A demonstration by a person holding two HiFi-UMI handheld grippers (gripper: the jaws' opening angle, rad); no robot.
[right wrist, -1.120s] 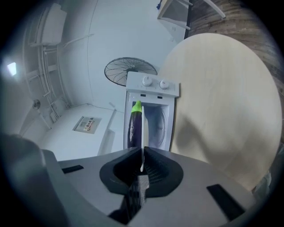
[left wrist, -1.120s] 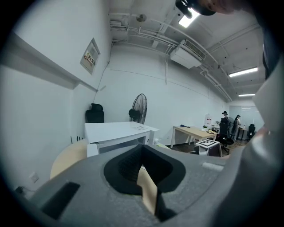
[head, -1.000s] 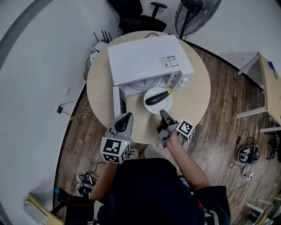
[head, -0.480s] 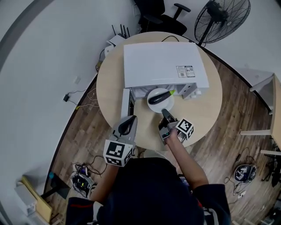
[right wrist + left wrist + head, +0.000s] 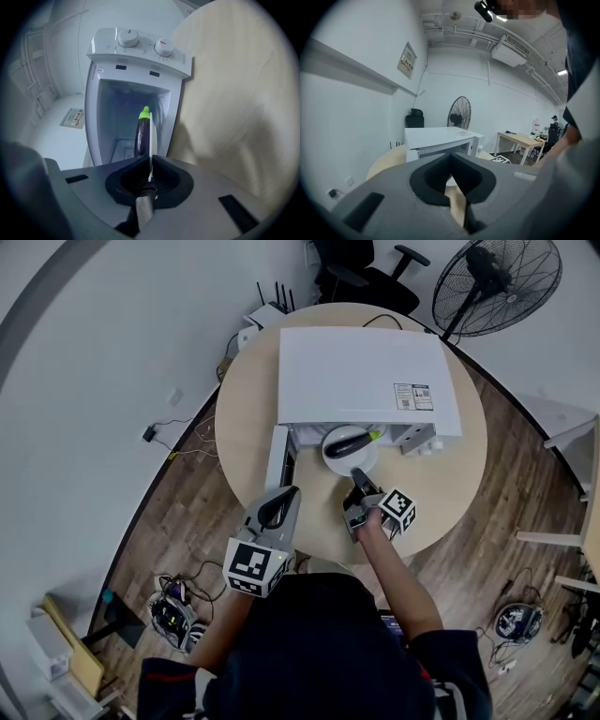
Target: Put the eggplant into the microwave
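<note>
Evidently a carry by way of the dish rather than the vegetable itself. Right gripper (image 5: 357, 476) clamped on the near rim of a white plate (image 5: 336, 461), which shows edge-on between the jaws in the right gripper view. Lying on that plate, just ahead of the tips: the eggplant (image 5: 142, 133), dark purple and glossy, with its green cap at the end far from the jaws. Beyond it, straight ahead, the open cavity of the white microwave (image 5: 366, 371). The door (image 5: 277, 457) swung out, ahead of the left gripper. Plate apparently at the mouth of the cavity; no telling from these views whether already over the threshold. Left gripper (image 5: 277, 509) held back near the table (image 5: 441, 474) edge, well apart from the plate, jaws together on nothing. Probably a firm, fairly light vegetable, but smooth-skinned and rounded, so likely to roll or slide on glazed ware at any tilt. Plate stiff and breakable, loaded out beyond a single pinch point on one rim, hence apt to droop or twist. Best kept level, pushed straight in and set down before letting go. If ever grasped directly, better across the thick middle than at the tapering cap end.
</note>
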